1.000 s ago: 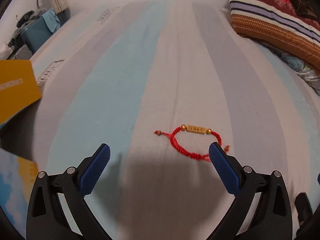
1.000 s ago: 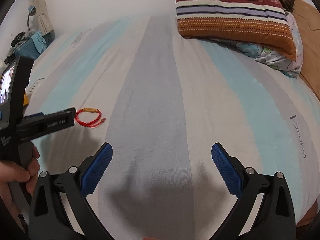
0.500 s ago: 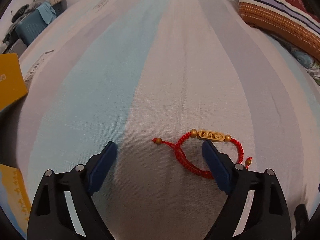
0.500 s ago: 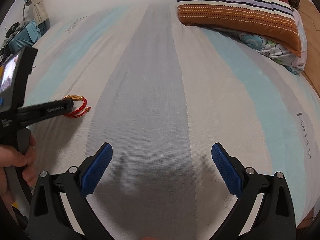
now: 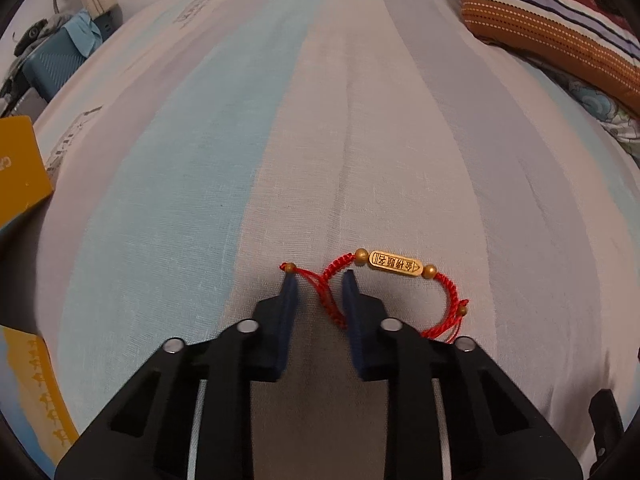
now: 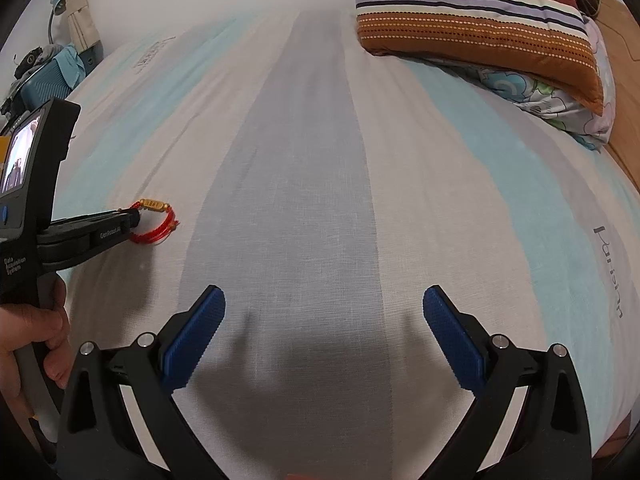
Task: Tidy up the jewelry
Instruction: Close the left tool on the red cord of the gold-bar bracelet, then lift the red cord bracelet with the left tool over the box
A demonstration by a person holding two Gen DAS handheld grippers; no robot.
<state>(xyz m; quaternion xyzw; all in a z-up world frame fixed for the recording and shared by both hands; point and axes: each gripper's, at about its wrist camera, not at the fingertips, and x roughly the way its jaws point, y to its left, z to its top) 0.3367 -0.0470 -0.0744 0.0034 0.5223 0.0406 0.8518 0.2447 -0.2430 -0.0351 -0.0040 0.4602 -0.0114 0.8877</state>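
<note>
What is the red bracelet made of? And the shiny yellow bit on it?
The bracelet looks like braided red cord, with a knotted weave and frayed ends. The charm and round beads look like matte gold-coloured metal, engraved; real gold or plating, I cannot tell.

One red cord bracelet (image 5: pixel 400 280) lay at lower centre of the left wrist view, carrying one gold bar charm (image 5: pixel 395 263) and four small gold beads (image 5: pixel 361 256). Two grippers appeared: the left gripper (image 5: pixel 320 276) and the right gripper (image 6: pixel 324 300), each with two blue pads (image 6: pixel 196 328). One striped pillow (image 6: pixel 472 20) sat at upper right, with one floral pillow (image 6: pixel 540 92) beneath it
</note>
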